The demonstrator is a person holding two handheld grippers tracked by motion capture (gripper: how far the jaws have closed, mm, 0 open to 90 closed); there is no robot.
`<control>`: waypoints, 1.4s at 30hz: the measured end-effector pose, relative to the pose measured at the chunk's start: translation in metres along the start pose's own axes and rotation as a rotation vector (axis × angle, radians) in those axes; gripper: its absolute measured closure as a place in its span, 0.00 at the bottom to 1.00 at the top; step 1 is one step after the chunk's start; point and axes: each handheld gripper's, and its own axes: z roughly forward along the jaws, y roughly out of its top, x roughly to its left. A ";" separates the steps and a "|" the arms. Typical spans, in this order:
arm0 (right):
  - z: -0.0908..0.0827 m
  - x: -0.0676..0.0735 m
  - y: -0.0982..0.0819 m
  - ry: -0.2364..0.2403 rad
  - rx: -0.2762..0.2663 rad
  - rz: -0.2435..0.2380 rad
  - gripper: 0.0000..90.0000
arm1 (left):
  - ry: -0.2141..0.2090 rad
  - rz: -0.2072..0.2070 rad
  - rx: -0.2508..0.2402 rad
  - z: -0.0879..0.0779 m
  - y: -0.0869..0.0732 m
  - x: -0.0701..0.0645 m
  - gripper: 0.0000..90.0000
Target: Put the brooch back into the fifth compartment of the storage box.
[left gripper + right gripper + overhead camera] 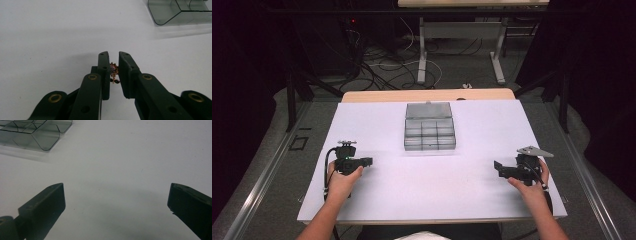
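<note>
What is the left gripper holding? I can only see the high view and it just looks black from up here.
Observer: In the left gripper view, the left gripper is pinching a tiny gold trinket with purple beads.
Operator: Is it squeezed tight?
Observer: The jaws stand close together with the trinket between them, touching both.
Operator: Does the right gripper have one too?
Observer: No, the right gripper has its jaws spread wide with only bare white table between them.
Operator: Is anything in the box?
Observer: The nearest compartments of the clear box look empty; the rest I cannot tell.
</note>
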 end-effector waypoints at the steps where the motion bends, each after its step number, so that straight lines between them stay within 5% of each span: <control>1: 0.000 0.000 0.000 0.000 0.000 0.000 0.01 | 0.002 -0.003 -0.013 0.000 0.000 -0.002 0.89; 20: 0.000 0.000 0.000 0.001 -0.002 0.004 0.01 | -0.034 0.059 -0.035 0.000 0.005 -0.031 0.89; 42: 0.000 0.000 0.000 0.003 -0.008 0.018 0.01 | -0.080 0.104 -0.052 0.013 0.035 -0.070 0.90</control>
